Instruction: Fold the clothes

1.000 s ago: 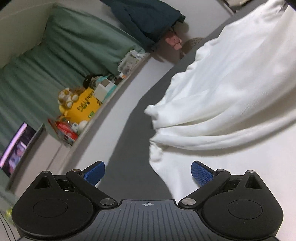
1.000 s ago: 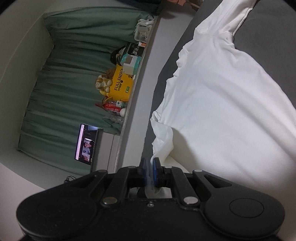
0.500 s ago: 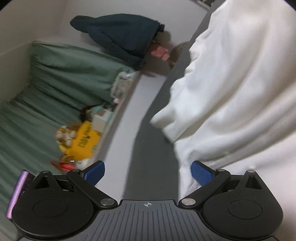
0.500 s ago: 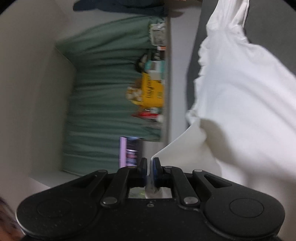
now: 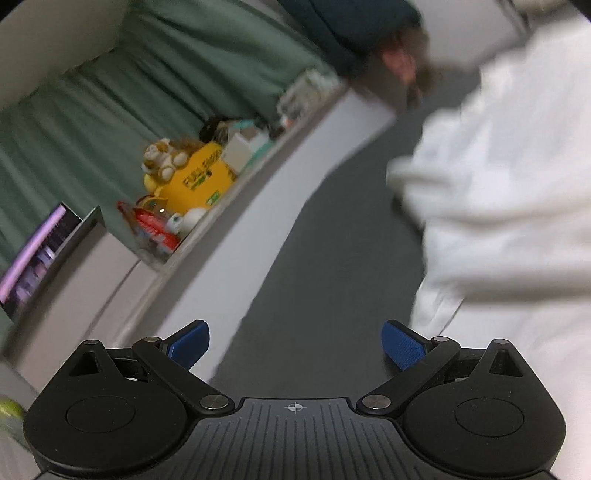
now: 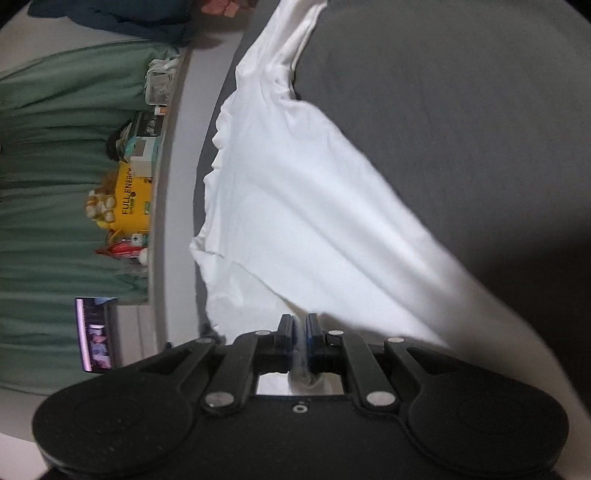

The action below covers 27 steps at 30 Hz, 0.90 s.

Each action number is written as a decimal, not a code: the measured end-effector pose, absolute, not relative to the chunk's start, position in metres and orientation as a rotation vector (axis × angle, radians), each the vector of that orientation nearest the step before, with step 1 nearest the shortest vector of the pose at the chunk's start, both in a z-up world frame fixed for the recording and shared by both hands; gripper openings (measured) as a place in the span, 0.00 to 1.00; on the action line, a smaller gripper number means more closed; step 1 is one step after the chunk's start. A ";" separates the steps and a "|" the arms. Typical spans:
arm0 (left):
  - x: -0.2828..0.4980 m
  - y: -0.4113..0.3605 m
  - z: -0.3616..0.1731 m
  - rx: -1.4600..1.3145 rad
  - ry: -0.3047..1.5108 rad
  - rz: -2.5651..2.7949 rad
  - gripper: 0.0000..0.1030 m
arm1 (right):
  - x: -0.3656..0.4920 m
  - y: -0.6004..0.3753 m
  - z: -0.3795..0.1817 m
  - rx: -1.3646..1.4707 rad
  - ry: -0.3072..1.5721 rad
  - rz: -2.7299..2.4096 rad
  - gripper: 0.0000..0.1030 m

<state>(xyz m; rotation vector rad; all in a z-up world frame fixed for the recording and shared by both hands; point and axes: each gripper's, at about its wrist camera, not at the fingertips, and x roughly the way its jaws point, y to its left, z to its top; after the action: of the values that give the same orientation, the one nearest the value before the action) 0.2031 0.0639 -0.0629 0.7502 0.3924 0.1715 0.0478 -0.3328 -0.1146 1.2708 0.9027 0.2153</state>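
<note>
A white garment (image 6: 295,206) is stretched over a dark grey surface (image 6: 461,110). My right gripper (image 6: 300,328) is shut on its near edge, and a thin fold of white cloth shows between the blue pads. In the left wrist view the same white garment (image 5: 509,192) lies bunched and blurred at the right. My left gripper (image 5: 295,343) stands open over the grey surface (image 5: 332,266), left of the cloth, with nothing between its fingers.
A pale ledge (image 5: 236,236) borders the grey surface on the left. On it stand a yellow box (image 5: 203,181), a plush toy (image 5: 162,158) and small packages. Green curtains (image 5: 110,122) hang behind. A lit screen (image 5: 33,254) sits at the far left, with dark blue cloth (image 5: 354,26) at the top.
My left gripper has slid leftwards off the white cloth and now hangs over bare grey surface. My right gripper has rolled and sunk a little, keeping its grip on the cloth edge.
</note>
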 end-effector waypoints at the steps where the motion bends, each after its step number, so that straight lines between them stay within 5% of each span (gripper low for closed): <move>1: 0.198 0.065 -0.058 0.699 0.378 0.137 0.98 | 0.048 -0.333 -0.111 1.250 0.889 0.212 0.08; 14: 0.081 0.059 -0.050 -0.211 0.653 -0.443 0.97 | 0.053 -0.346 -0.107 1.207 0.815 0.185 0.08; 17: 0.056 0.026 -0.055 -0.167 0.699 -0.529 0.97 | 0.051 -0.347 -0.102 1.208 0.842 0.186 0.25; 18: 0.046 0.014 -0.055 -0.120 0.693 -0.553 0.97 | 0.050 -0.348 -0.100 1.211 0.853 0.180 0.38; 22: 0.015 -0.027 -0.051 0.187 0.571 -0.636 0.96 | 0.043 -0.352 -0.087 1.150 0.881 0.192 0.45; 23: 0.011 -0.035 -0.050 0.239 0.554 -0.657 0.93 | 0.041 -0.353 -0.085 1.132 0.891 0.190 0.45; 25: 0.007 -0.050 -0.050 0.332 0.535 -0.687 0.71 | 0.038 -0.356 -0.085 1.137 0.912 0.192 0.45; 27: 0.007 -0.067 -0.051 0.426 0.524 -0.709 0.64 | 0.034 -0.357 -0.087 1.160 0.944 0.197 0.48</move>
<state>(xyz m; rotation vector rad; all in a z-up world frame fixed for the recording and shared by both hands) 0.0066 -0.0670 -0.0513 0.4258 0.5244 -0.7086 0.0342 -0.3570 -0.0865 1.1597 0.9437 0.1973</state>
